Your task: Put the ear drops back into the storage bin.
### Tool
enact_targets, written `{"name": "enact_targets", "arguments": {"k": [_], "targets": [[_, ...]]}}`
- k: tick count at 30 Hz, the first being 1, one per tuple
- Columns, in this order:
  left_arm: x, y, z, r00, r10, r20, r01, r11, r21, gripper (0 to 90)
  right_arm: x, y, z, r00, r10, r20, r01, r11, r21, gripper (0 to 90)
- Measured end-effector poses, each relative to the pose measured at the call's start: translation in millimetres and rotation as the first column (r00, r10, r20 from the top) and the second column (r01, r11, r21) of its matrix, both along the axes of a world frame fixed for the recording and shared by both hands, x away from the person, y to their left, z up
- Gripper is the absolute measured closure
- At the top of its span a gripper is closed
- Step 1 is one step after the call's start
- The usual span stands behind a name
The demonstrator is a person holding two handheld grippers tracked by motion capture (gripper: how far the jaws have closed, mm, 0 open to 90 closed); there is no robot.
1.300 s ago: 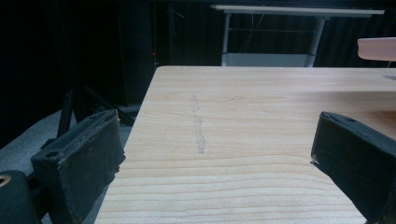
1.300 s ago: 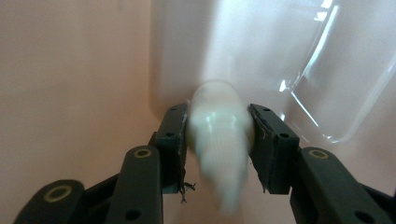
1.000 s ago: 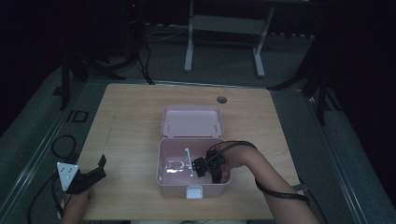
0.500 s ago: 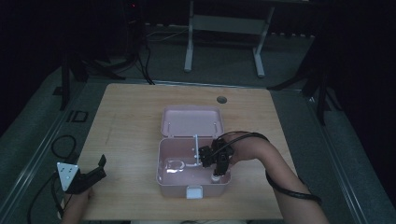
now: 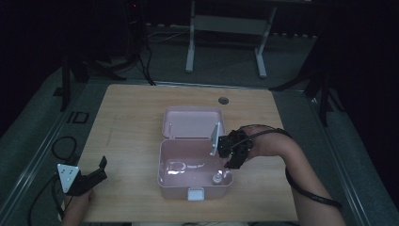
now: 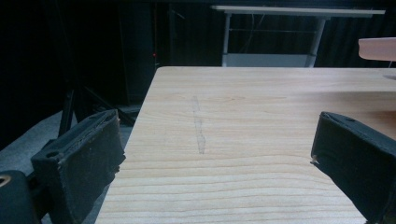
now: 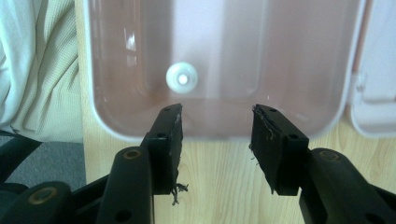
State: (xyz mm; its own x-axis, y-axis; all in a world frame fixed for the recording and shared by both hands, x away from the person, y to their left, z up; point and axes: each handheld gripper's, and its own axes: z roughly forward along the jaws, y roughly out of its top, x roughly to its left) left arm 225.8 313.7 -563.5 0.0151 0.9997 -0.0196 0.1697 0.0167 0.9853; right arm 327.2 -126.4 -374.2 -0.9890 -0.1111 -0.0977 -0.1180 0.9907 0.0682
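An open pink box (image 5: pixel 162 162) stands mid-table with its lid (image 5: pixel 192 123) laid flat behind it. A small white round-topped object (image 5: pixel 217 178) stands in its front right corner, and a thin white looped thing (image 5: pixel 181 165) lies on its floor. My right gripper (image 5: pixel 231 157) hangs over the box's right wall, pointing down. In the right gripper view its jaws (image 7: pixel 217 114) have just been opening and stand apart with nothing between them, above the white object (image 7: pixel 182 78) and the box (image 7: pixel 112 128). My left gripper (image 5: pixel 101 170) rests open at the table's front left corner, its jaws (image 6: pixel 217 121) wide over bare wood.
A round cable hole (image 5: pixel 223 100) sits in the table's far edge. The box has a white latch (image 5: pixel 195 193) at its front. A metal stand (image 5: pixel 226 23) is on the floor beyond the table. The person's pale garment (image 7: pixel 37 70) lies near the box's front side.
My right gripper has risen out of the box and drifted toward its right wall. The small white object now stands free in the front right corner. The left gripper has not moved.
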Motion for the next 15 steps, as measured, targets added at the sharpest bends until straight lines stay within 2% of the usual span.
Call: {"name": "enact_targets", "arguments": {"k": [7,15], "targets": [[0.1,-0.1,-0.1,1.0000,0.000,0.002,0.000,1.0000,0.001,2.3,4.9,-25.5,3.8,0.9982,-0.060,0.005,0.060,0.997,0.041,52.8],[0.2,-0.3,0.0,1.0000,0.002,0.000,-0.002,1.0000,0.003,2.4,10.0,-51.3,-6.2,0.9906,-0.137,0.002,0.136,0.990,0.047,49.9]]}}
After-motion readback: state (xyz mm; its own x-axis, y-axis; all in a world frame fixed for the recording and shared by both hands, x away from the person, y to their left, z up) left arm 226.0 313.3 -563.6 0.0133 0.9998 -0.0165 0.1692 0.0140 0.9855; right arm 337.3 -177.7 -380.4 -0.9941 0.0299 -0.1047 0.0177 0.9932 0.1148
